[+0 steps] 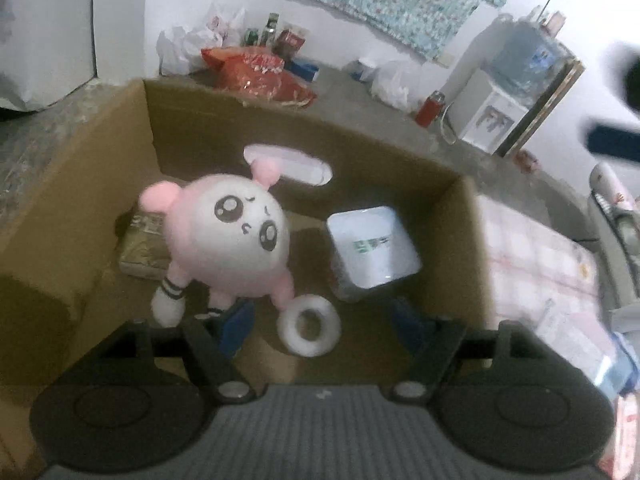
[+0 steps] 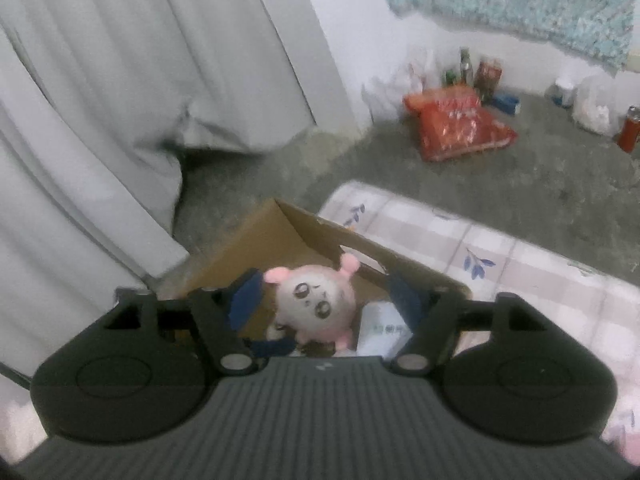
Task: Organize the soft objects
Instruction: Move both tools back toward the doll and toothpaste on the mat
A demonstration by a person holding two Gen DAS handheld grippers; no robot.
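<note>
- The cardboard box (image 1: 100, 184) is sitting open-topped on a grey concrete floor (image 1: 352, 88), with an oval handle slot (image 1: 288, 162) cut in its far wall.
- A round pink-and-white plush toy (image 1: 232, 236) with a drawn face is lying inside the box, toward its left half, face up.
- A white foam ring (image 1: 310, 326) is lying on the box bottom just beside the toy's foot.
- A pale blue tissue pack (image 1: 372, 250) is sitting in the right half of the box, apart from the toy.
- A brownish flat packet (image 1: 144, 256) is lying in the box's left corner, partly under the toy.
- The left gripper (image 1: 324, 330) is hovering over the near side of the box with its blue-padded jaws standing wide apart and gripping nothing; the ring is showing between them but is not being pressed.
- The right gripper (image 2: 324, 300) is hanging above the box (image 2: 256, 240), its jaws also spread wide and empty, the plush toy (image 2: 316, 300) showing between them below.
- A checked mat (image 2: 460, 248) is lying against the right side of the box.
- A red bag (image 2: 456, 124) is lying on the floor beyond the box, by the wall.
</note>
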